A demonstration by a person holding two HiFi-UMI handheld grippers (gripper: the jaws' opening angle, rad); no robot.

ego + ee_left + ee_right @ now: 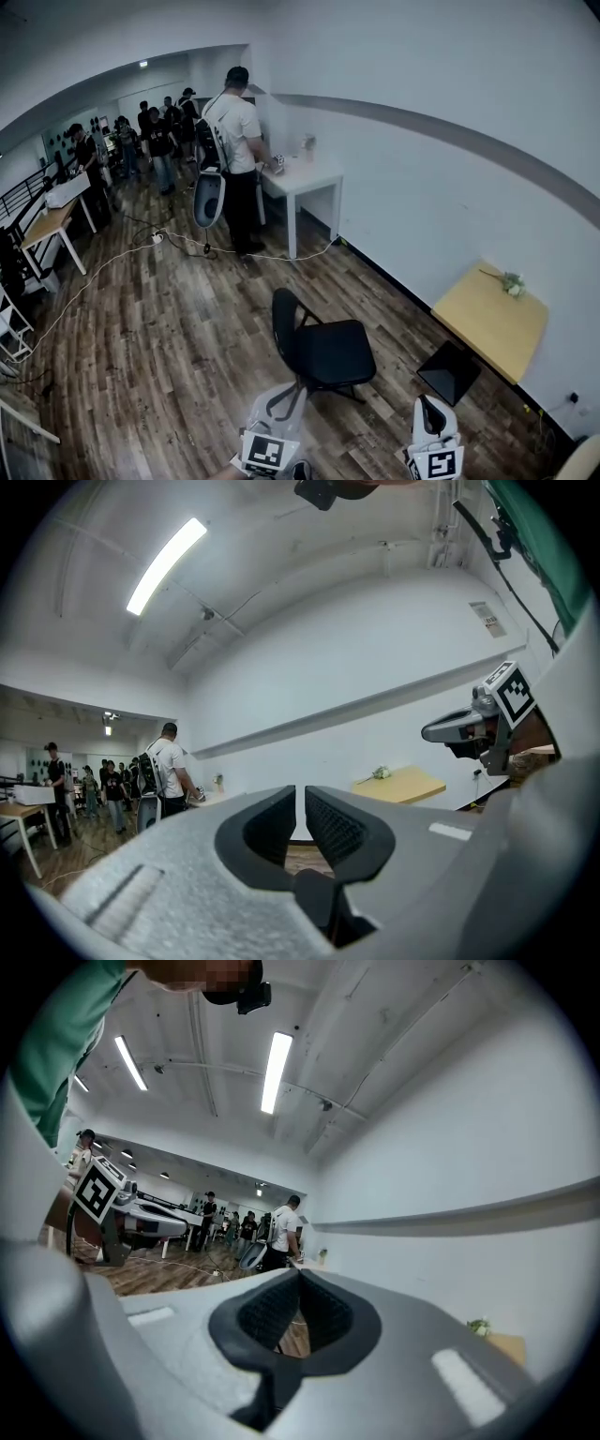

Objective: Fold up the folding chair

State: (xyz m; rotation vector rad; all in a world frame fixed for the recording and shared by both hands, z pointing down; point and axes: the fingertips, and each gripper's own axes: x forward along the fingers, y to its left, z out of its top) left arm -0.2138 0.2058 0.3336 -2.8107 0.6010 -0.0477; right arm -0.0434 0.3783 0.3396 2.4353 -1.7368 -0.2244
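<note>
Contact with the folding chair [319, 349] has not been made: it is left standing unfolded on the floor [169, 356], just ahead of both grippers. Left gripper [300, 808] and right gripper [298, 1283] are held level, fingers [267, 822] clenched on nothing, presumably for the approach.

Strip light [167, 564] overhead burns out to pure white, and a second tube [277, 1071] does the same in the right gripper view. The room is bright and even, with the white wall [441, 75] flat and barely a shadow on the wood floor [169, 356]. There's heavy fisheye: the grey wall stripe [450, 131] bows and the corners go black. The left gripper [300, 803] looms soft up close, and the distant people [159, 131] are smeary.
</note>
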